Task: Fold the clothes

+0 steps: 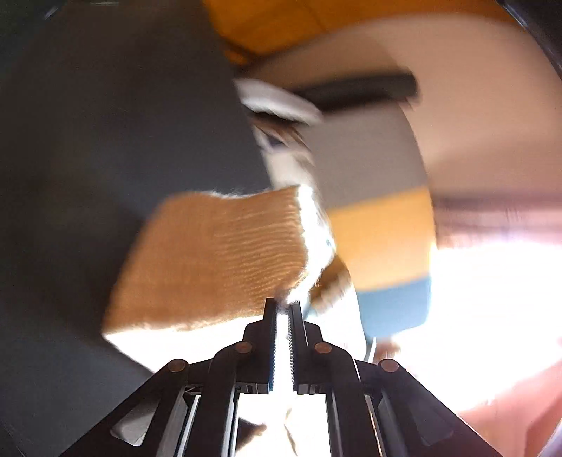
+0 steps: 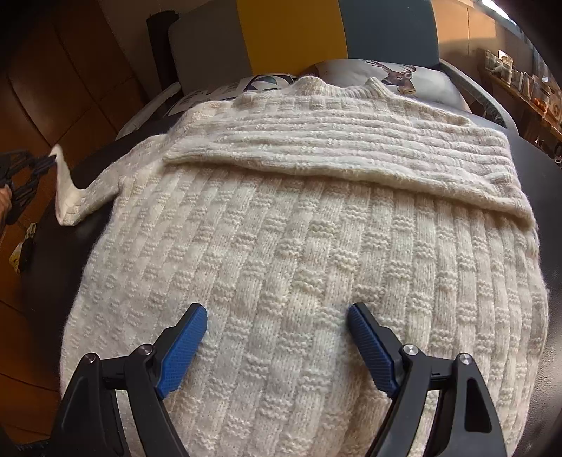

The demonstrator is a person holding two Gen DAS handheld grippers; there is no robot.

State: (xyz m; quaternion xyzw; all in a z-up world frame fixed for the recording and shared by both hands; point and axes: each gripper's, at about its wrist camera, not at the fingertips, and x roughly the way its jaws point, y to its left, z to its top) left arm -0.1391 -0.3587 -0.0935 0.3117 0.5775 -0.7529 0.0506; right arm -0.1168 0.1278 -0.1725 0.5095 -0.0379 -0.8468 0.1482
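A cream knitted sweater lies flat on a dark surface, its right sleeve folded across the chest. My right gripper hovers open just above the sweater's lower body, blue pads spread wide with nothing between them. At the far left of the right wrist view, my left gripper is shut on the cuff of the left sleeve, lifting it off the surface. The left wrist view is blurred; there my left gripper pinches the ribbed cuff, which glows tan against bright light.
Pillows, one with a deer print, lie beyond the sweater's collar. A grey, yellow and blue headboard stands behind them. Wooden panels are at the left; a shelf with small items is at the right.
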